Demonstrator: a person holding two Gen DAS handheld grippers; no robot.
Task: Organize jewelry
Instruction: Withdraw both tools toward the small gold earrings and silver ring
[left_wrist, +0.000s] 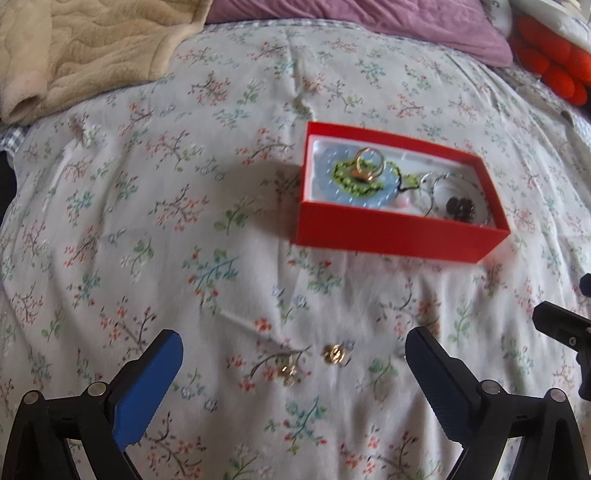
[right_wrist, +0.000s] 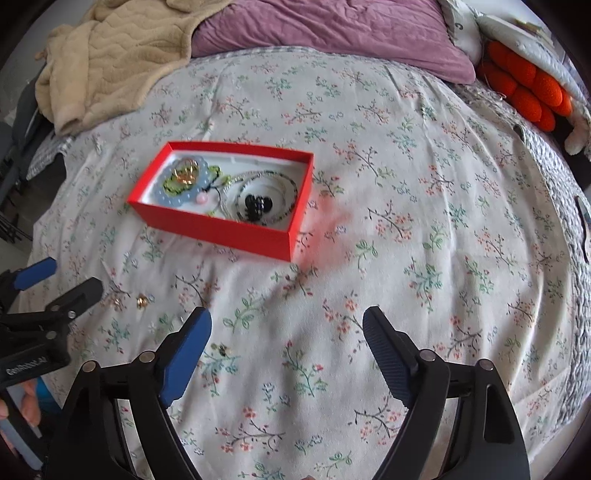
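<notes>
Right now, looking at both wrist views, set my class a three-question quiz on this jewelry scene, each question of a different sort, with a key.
1. True or false: the left hand-held gripper is shut on an earring.
2. Where does the gold ring lie? A) on the bedspread B) in the red box C) on the purple pillow
3. Fill in: two small gold earrings lie on the floral ____, outside the box.

Key: 1 false, it is open and empty; 2 B; 3 bedspread.
</notes>
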